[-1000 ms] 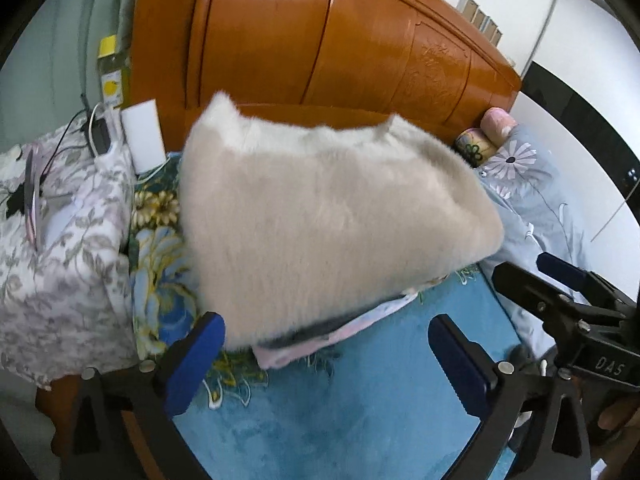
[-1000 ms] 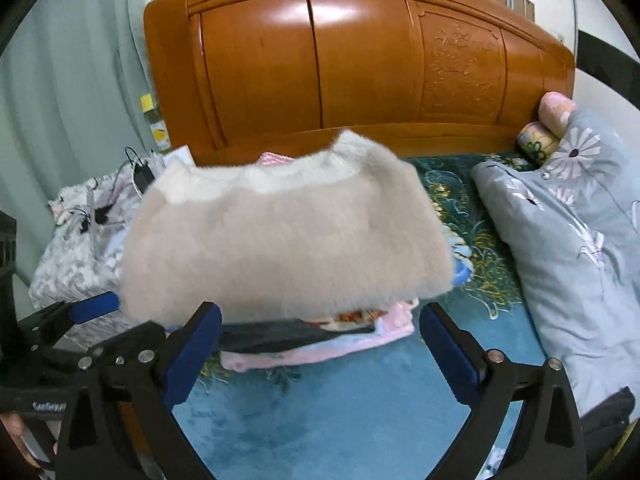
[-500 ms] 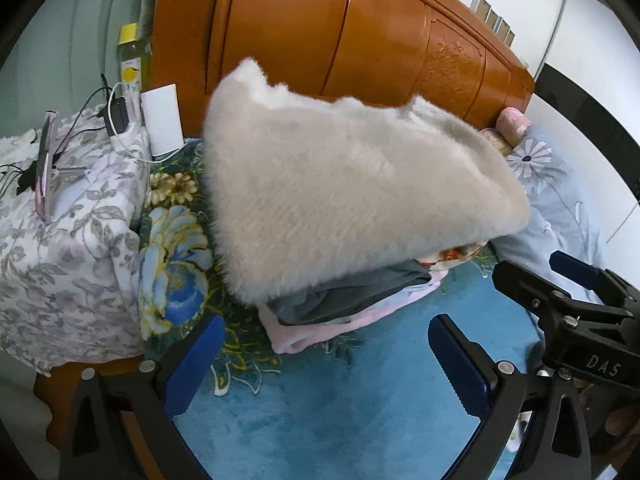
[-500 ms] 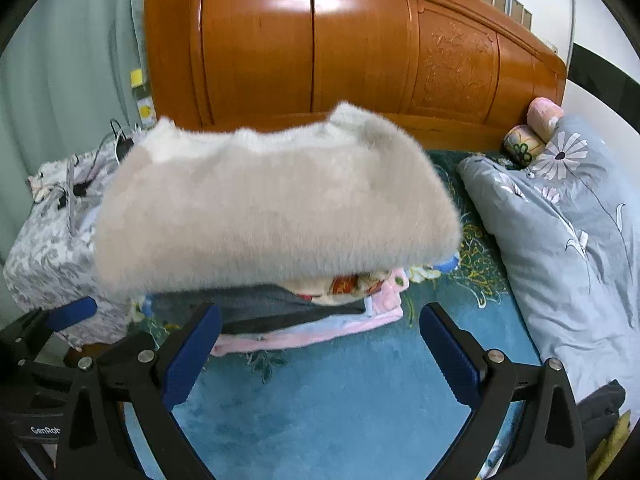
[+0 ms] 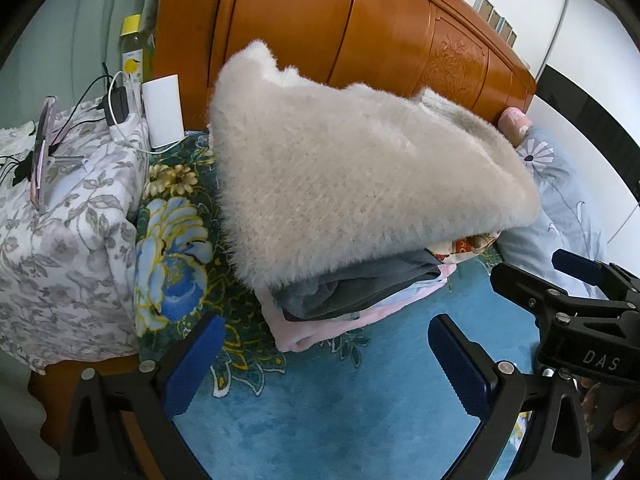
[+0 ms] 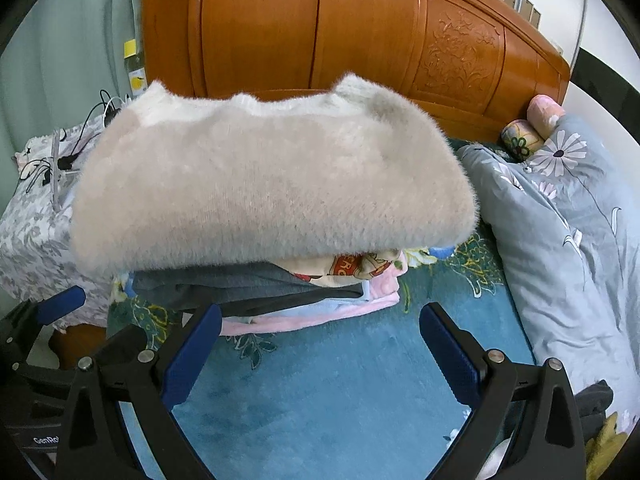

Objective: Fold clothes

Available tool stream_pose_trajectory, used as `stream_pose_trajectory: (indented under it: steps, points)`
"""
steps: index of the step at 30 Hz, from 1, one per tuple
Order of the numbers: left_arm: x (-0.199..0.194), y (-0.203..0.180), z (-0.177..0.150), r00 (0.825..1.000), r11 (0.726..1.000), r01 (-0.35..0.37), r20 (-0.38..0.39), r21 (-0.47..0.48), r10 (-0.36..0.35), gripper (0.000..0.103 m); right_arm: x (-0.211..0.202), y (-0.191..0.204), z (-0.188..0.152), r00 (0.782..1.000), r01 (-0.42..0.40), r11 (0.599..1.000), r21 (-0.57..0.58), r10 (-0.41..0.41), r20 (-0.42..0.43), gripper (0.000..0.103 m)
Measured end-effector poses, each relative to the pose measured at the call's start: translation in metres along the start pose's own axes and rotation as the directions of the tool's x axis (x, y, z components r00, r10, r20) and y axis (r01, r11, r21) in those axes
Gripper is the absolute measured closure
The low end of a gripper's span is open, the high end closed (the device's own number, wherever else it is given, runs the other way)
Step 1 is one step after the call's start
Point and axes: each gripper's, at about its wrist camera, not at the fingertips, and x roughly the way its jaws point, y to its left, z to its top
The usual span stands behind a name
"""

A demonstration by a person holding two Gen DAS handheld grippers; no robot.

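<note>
A folded fluffy beige sweater (image 5: 360,184) lies on top of a stack of folded clothes (image 5: 352,300) on the blue bedspread; it also shows in the right wrist view (image 6: 272,184), above grey, patterned and pink folded garments (image 6: 280,292). My left gripper (image 5: 324,360) is open and empty, just in front of the stack. My right gripper (image 6: 320,352) is open and empty, also in front of the stack. The right gripper shows at the right edge of the left wrist view (image 5: 568,304).
An orange wooden headboard (image 6: 360,32) stands behind the stack. A grey flowered quilt (image 6: 568,224) lies to the right. A nightstand with a floral cloth (image 5: 60,220) holds a phone, chargers and a white box (image 5: 162,110) on the left. Dark clothing (image 6: 596,400) lies at lower right.
Both grippers have drawn back from the stack. The beige sweater now rests on the pile and the folded layers beneath it are in view.
</note>
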Motion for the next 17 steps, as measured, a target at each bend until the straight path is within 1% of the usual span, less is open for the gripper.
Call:
stream_pose_trajectory:
  steps: [8, 17]
  points:
    - [0.0005, 0.0033, -0.0011, 1.000, 1.000, 0.007, -0.010, 0.001, -0.007, 0.000, 0.0038, 0.0041, 0.0009, 1.000, 0.012, 1.000, -0.014, -0.013, -0.022, 0.003]
    - [-0.0037, 0.0064, -0.0020, 1.000, 1.000, 0.018, -0.006, -0.016, -0.018, 0.000, 0.0023, 0.0077, 0.0018, 1.000, 0.013, 1.000, -0.009, -0.013, -0.024, 0.003]
